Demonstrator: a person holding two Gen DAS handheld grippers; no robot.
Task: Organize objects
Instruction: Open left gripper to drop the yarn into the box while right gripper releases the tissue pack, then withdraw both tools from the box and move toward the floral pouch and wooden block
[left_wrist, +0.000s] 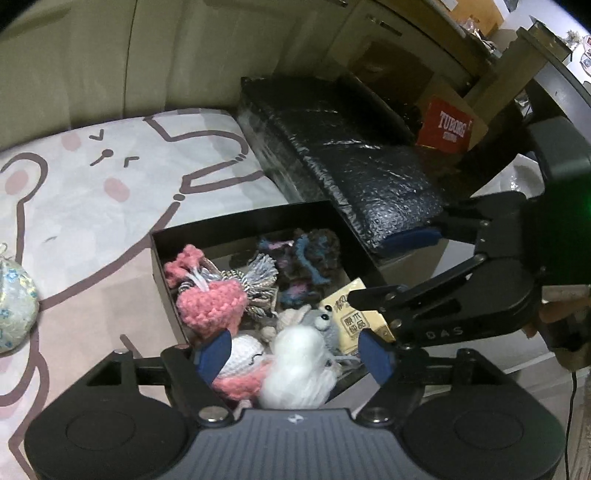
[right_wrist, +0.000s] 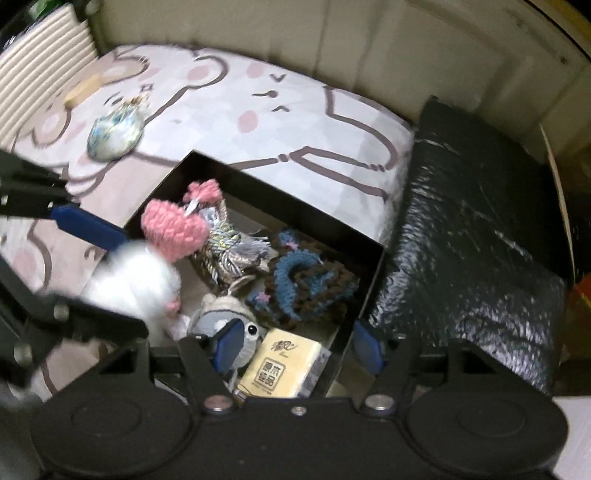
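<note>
Over the black box, the white plush sits between the left gripper's parted, untouching jaws (apparently released). Clearance should be kept while withdrawing. The right gripper is open, straddling the box wall, and 1 patterned pouch remains on the bedsheet.

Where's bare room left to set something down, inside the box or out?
The box is crowded; only a bare floor strip shows between the white plush and the rope toy. Outside, the bedsheet lies bare between box and floral pouch.
</note>
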